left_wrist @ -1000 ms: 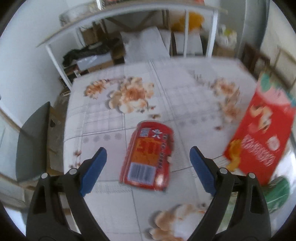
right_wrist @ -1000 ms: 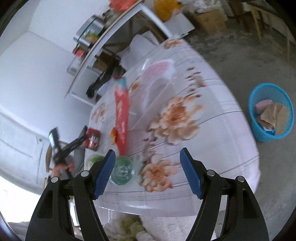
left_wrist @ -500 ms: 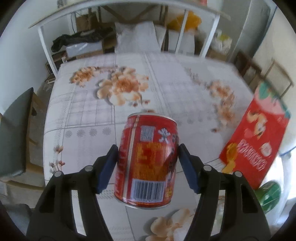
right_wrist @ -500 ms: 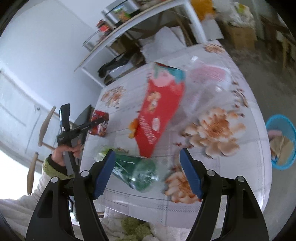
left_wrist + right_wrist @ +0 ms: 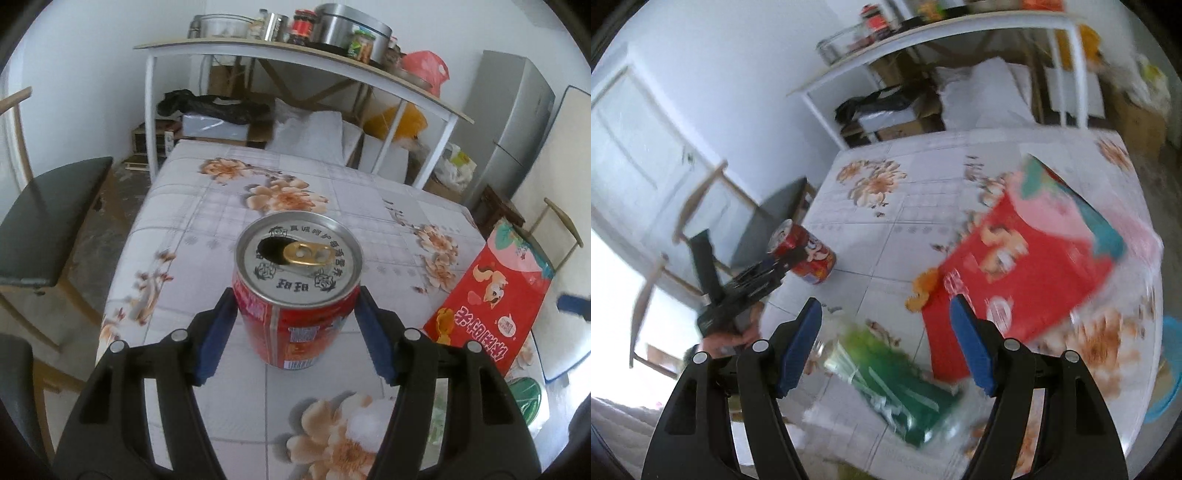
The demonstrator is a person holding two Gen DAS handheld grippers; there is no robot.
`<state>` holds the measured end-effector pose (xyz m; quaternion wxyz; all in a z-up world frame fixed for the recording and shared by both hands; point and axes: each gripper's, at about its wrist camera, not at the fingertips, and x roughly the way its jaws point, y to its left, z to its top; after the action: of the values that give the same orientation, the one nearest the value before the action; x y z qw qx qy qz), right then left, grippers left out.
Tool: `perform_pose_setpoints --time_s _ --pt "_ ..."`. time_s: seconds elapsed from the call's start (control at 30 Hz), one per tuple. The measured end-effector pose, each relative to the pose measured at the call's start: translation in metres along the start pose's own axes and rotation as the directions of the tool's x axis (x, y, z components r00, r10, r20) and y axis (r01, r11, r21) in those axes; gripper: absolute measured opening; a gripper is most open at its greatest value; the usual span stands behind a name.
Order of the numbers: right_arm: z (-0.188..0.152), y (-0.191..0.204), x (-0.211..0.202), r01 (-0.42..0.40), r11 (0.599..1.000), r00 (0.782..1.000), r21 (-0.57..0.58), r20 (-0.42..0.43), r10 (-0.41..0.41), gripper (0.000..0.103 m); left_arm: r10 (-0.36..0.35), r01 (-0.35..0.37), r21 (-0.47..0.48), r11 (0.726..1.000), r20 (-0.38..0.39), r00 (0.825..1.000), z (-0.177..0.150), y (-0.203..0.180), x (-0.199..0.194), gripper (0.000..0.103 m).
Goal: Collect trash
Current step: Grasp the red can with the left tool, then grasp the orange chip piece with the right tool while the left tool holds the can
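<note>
On the left, we have the left gripper [image 5: 297, 321] clamped on the red can [image 5: 295, 295], its blue pads pressed against the can's 2 sides just below the rim. The can stands upright in the grip, opened top towards the camera, and from the right wrist view it looks lifted clear of the bench [image 5: 207, 221]. We judge the main risk here to be a slip: the wall is smooth and round, the pads meet it on narrow strips, and a thin can may dent if we squeeze harder. With the mouth open, any leftover drink could spill onto the flowered cloth if we tip it.

Further right, the red snack box [image 5: 1027, 269] lies flat and the green plastic bottle [image 5: 901, 387] lies on its side near the bench's front edge. The right gripper [image 5: 886, 347] hangs above the bottle with its jaws released and wide, touching nothing. This view is blurred, so we risk misjudging the approach and nudging the bottle, which could roll off the edge. The blue bin [image 5: 1171, 369] shows only at the far right margin.
</note>
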<state>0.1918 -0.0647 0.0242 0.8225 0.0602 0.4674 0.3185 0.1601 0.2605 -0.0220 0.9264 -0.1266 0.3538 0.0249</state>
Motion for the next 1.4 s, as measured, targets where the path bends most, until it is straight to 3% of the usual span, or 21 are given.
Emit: perform_pose_setpoints --time_s 0.13,0.23,0.37,0.57,0.73,1.03,1.4 --pt "0.021 0.017 0.046 0.067 0.984 0.990 -0.167 -0.112 -0.087 0.061 0.013 -0.013 -0.003 1.000 -0.005 1.000 -0.012 0.000 -0.001 0.062" --pt "0.031 0.017 0.087 0.110 0.967 0.964 -0.230 -0.212 -0.160 0.052 0.020 -0.020 0.000 1.000 -0.009 1.000 -0.017 0.000 -0.002 0.062" --pt "0.035 0.011 0.120 0.157 0.949 0.930 -0.272 -0.282 -0.234 0.044 0.025 -0.025 0.014 1.000 -0.004 1.000 -0.020 -0.002 -0.003 0.062" --pt "0.030 0.001 0.146 0.220 0.923 0.890 -0.317 -0.322 -0.322 0.036 0.026 -0.026 0.031 0.999 -0.004 1.000 -0.024 -0.003 -0.003 0.062" --pt "0.029 0.002 0.156 0.217 0.916 0.879 -0.336 -0.340 -0.333 0.027 0.024 -0.024 0.028 0.999 -0.004 1.000 -0.024 -0.005 -0.004 0.062" --pt "0.030 0.002 0.160 0.205 0.926 0.892 -0.319 -0.330 -0.310 0.013 0.030 -0.030 0.028 0.999 0.001 1.000 -0.024 -0.004 -0.005 0.062" --pt "0.047 0.001 0.121 0.179 0.961 0.948 -0.209 -0.224 -0.226 0.010 0.031 -0.031 0.004 1.000 0.026 0.999 -0.023 -0.002 -0.017 0.062"
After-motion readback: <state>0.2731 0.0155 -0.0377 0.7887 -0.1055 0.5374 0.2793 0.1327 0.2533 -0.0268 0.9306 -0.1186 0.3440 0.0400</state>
